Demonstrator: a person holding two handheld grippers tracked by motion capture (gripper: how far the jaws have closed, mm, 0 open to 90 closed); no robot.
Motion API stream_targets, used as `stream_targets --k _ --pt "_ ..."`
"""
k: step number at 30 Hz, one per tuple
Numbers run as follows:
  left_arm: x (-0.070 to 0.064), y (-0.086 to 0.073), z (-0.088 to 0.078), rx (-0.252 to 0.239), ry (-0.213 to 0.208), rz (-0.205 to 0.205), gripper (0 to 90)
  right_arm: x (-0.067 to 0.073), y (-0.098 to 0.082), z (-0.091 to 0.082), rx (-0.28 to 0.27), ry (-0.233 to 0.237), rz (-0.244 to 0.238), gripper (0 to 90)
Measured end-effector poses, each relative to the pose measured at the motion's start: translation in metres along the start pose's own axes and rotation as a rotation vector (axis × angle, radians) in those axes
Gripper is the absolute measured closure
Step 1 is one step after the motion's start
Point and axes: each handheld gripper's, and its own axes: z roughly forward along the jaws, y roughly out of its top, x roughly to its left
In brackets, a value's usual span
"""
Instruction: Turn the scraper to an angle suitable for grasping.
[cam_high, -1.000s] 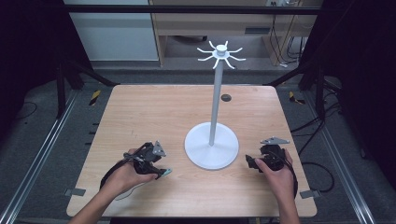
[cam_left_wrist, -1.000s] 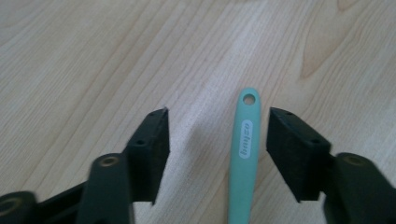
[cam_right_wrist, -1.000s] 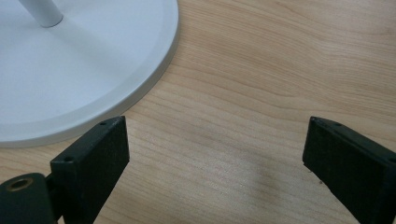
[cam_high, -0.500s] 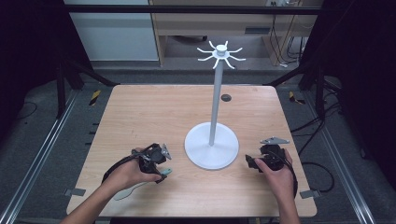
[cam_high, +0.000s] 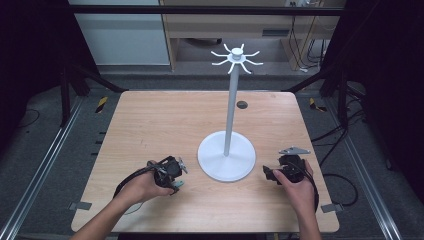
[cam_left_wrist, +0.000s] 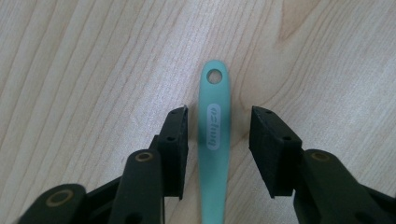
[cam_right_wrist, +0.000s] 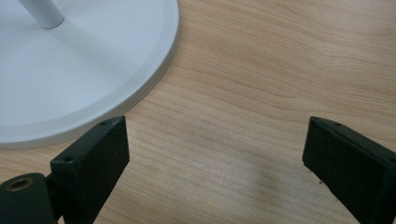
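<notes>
Now, left gripper low over the wooden table, jaws parted either side of a teal handle lying flat, hang-hole at its tip; pads near it, no clear contact. Right gripper spread wide over bare wood, just right of the white stand base, near edge.

The counter is pale wood with a small dark hole near its far edge. A white stand sits on it right of middle. A teal handle lies flat on the near left part.
</notes>
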Motion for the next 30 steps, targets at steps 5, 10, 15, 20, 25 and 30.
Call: stream_targets --k 5,10,15,20,25,30 --pt "0.0006 0.0004 0.002 0.008 -0.006 -0.002 64.0 0.0003 0.0001 0.0 0.0 0.002 0.0 7.6" --pt "0.0009 0.0009 0.0024 0.012 -0.004 -0.003 66.7 0.0002 0.0 0.0001 0.001 0.0 0.0 7.6" --pt "0.0003 0.0021 0.003 0.015 -0.001 0.005 68.3 0.0003 0.0001 0.0 0.0 0.002 -0.001 7.6" --pt "0.0007 0.0022 0.0036 0.022 0.001 0.007 70.0 0.0003 0.0 0.0001 0.002 0.002 0.0 7.6" --pt "0.0013 0.0012 0.0035 0.022 -0.001 0.003 70.8 0.0004 0.0001 0.0 0.004 0.005 0.002 7.6" --pt "0.0024 0.0008 0.0033 0.021 -0.009 0.006 73.5 0.0006 0.0001 0.0001 0.004 0.005 0.001 7.6"
